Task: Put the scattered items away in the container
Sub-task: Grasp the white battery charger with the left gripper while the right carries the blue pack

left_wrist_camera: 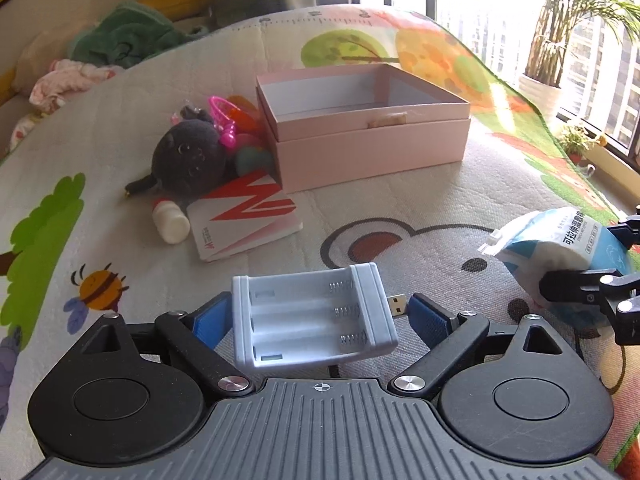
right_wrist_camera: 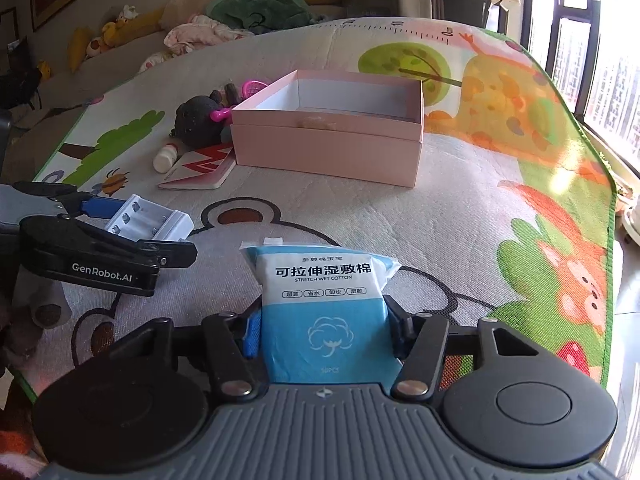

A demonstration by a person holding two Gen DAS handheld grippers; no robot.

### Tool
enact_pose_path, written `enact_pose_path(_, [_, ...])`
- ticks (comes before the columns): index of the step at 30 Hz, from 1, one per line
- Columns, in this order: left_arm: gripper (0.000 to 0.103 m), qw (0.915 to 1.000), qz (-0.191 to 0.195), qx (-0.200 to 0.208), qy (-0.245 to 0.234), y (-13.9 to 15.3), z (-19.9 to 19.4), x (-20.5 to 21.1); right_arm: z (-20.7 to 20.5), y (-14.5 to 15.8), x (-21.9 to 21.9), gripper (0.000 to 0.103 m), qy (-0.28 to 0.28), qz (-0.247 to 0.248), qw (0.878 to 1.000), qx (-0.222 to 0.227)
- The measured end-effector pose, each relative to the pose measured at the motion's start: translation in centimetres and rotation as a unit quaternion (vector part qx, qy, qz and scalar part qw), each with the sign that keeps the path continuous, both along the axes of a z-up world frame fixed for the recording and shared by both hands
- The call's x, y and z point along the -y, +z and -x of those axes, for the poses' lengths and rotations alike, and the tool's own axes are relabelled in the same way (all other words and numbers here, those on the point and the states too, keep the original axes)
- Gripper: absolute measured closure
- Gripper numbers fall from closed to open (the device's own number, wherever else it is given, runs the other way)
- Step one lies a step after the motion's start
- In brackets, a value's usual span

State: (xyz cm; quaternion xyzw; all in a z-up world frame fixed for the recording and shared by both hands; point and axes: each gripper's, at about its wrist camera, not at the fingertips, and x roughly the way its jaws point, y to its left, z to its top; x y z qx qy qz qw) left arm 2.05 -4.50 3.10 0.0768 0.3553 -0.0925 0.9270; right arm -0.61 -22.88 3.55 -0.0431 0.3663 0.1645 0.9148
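Observation:
An open pink box (left_wrist_camera: 372,148) stands on the play mat, also in the right wrist view (right_wrist_camera: 328,148). My left gripper (left_wrist_camera: 316,320) is open around a white battery charger (left_wrist_camera: 312,316) lying on the mat; its right pad does not touch it. The charger also shows in the right wrist view (right_wrist_camera: 150,220). My right gripper (right_wrist_camera: 322,328) is shut on a blue pack of cotton pads (right_wrist_camera: 324,308), which shows at the right in the left wrist view (left_wrist_camera: 560,248). Left of the box lie a dark plush toy (left_wrist_camera: 188,160), a small white bottle (left_wrist_camera: 170,222), a red-and-white booklet (left_wrist_camera: 244,216) and pink toys (left_wrist_camera: 226,120).
The colourful play mat (left_wrist_camera: 400,216) covers the floor. A sofa with green and pink cloths (right_wrist_camera: 240,12) runs behind it. Windows and a potted plant (left_wrist_camera: 560,40) are at the right.

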Motion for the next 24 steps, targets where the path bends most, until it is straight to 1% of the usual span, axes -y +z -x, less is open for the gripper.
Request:
enact_pose_path(3, [0.007, 0.9992, -0.005, 0.026, -0.031, 1.8, 0.3, -0.1, -0.2, 1.5, 0.3, 0.047, 0.007, -0.009, 1.000, 0.002])
enact_pose_path(6, [0.007, 0.9965, 0.001, 0.061, -0.057, 4.4, -0.7, -0.1, -1.1, 3.7, 0.6, 0.047, 0.010, -0.022, 1.000, 0.016])
enact_pose_path(10, [0.007, 0.9918, 0.017, 0.105, -0.072, 7.7, -3.9, 0.1, -3.8, 7.7, 1.2, 0.047, -0.003, -0.059, 0.996, 0.059])
enact_pose_path(13, [0.007, 0.9880, 0.019, 0.133, -0.076, 9.2, -7.0, 0.8, -7.2, 10.4, 1.6, 0.047, -0.023, -0.083, 0.992, 0.088])
enact_pose_path(15, [0.007, 0.9864, 0.024, 0.142, -0.080, 9.8, -9.3, 1.3, -9.7, 11.6, 1.3, 0.047, -0.031, -0.078, 0.990, 0.109])
enact_pose_path(17, [0.007, 0.9851, 0.033, 0.146, -0.085, 10.0, -11.3, 1.6, -12.4, 12.5, 0.7, 0.047, -0.031, -0.076, 0.989, 0.119])
enact_pose_path(20, [0.007, 0.9848, 0.034, 0.149, -0.082, 9.7, -14.4, 2.1, -16.0, 13.1, -0.1, 0.047, -0.035, -0.081, 0.988, 0.126])
enact_pose_path(22, [0.006, 0.9848, 0.038, 0.151, -0.078, 9.3, -16.1, 2.2, -18.0, 13.1, -0.7, 0.046, -0.043, -0.073, 0.986, 0.143])
enact_pose_path(23, [0.006, 0.9857, 0.040, 0.144, -0.077, 9.0, -17.1, 2.1, -18.7, 12.9, -1.1, 0.044, -0.044, -0.067, 0.984, 0.156])
enact_pose_path(24, [0.006, 0.9877, 0.042, 0.130, -0.076, 8.6, -18.0, 2.0, -19.3, 12.7, -1.4, 0.031, -0.045, -0.058, 0.982, 0.172])
